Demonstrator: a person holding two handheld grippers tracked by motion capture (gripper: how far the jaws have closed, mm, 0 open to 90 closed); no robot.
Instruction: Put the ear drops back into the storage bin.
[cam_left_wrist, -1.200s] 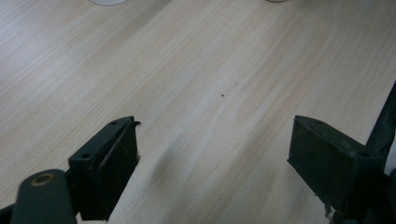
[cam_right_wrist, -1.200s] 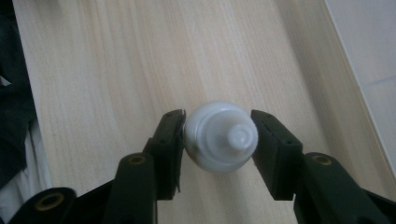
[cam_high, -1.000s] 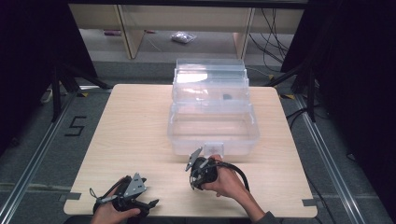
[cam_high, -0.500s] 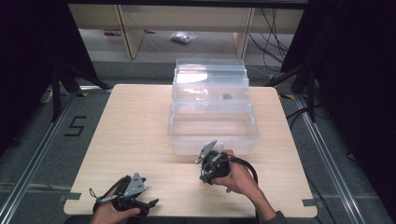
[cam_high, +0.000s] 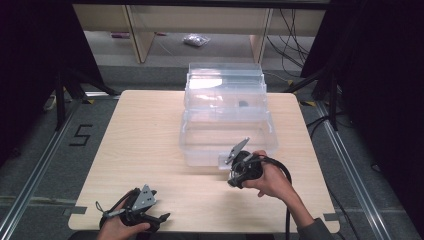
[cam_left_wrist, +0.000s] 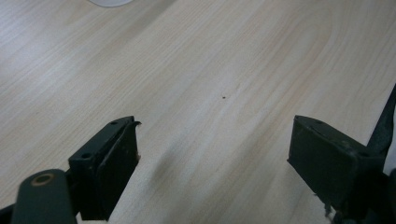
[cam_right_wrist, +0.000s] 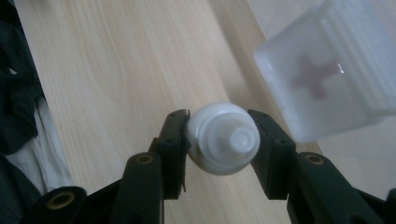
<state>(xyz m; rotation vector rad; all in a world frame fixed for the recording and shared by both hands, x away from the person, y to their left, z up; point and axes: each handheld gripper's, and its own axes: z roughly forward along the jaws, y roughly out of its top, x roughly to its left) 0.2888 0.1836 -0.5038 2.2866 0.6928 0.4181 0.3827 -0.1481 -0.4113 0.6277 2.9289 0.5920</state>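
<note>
A small white bottle (cam_right_wrist: 224, 140), seen cap-end on, sits squeezed between the jaws of my right gripper (cam_right_wrist: 219, 116), which is shut on it. In the high view that right gripper (cam_high: 227, 161) is held just off the front wall of a clear plastic box (cam_high: 200, 150) standing open at the table's middle back. The box front bears a faint red cross (cam_right_wrist: 315, 77). My left gripper (cam_high: 161, 219) rests near the table's front left edge. Its jaws are spread wide over bare wood, with nothing between them, in the left gripper view (cam_left_wrist: 215, 126).
The pale wooden table (cam_high: 145, 140) has free room left of the box. A small dark item (cam_high: 243, 104) lies in the box's upper tray. The right gripper's cable (cam_high: 286, 176) loops back over the front edge. Dark floor and rails surround the table.
My right gripper has carried the white bottle to the right and up toward the box's front wall. The left gripper has stayed where it was.
</note>
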